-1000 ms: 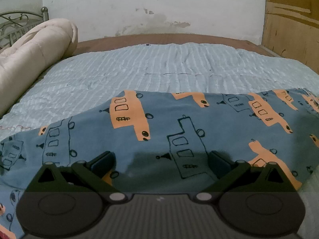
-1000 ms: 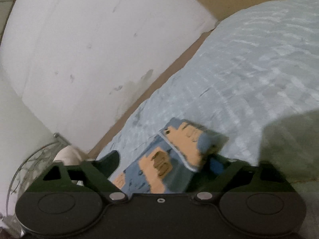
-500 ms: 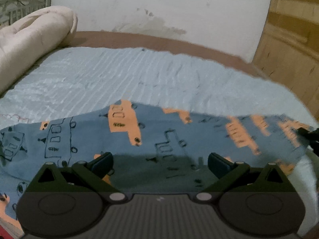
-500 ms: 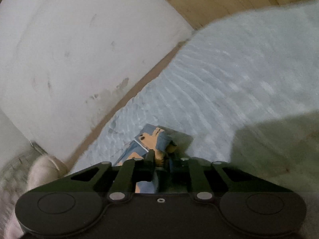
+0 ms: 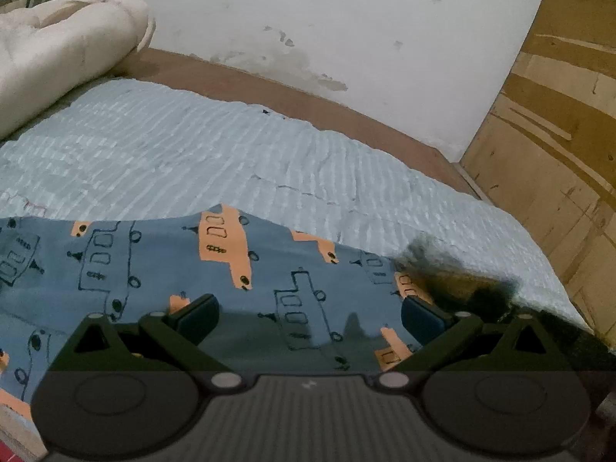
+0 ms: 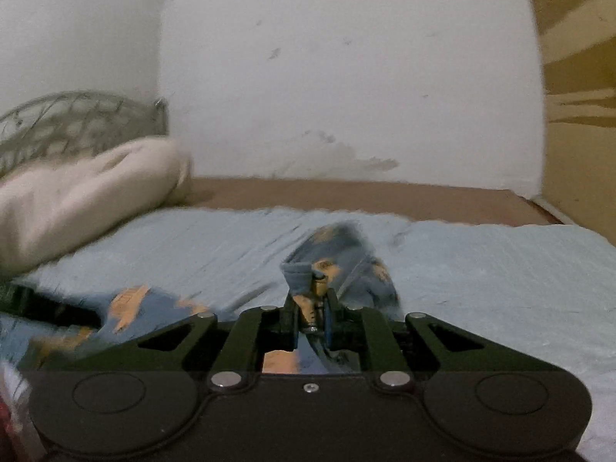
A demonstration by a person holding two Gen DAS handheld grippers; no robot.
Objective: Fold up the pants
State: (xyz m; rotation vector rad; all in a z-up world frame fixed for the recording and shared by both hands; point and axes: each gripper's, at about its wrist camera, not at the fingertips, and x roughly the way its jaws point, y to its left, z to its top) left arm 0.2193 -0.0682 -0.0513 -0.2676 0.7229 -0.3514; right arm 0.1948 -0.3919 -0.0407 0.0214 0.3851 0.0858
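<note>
**Pants hem lifted for the fold**

Broadly, one bed point(image 5: 238, 146) carries one pair of pants point(image 5: 154, 269) along its near edge. They look light and limp, best taken at hems. My left gripper point(image 5: 308, 313) hangs wide above them; my right gripper point(image 6: 310, 317) pinches a hem.

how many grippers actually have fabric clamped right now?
1. The right gripper is shut on the pants end, lifted off the bed. The left gripper hangs open over the spread pants, pinching nothing.
</note>
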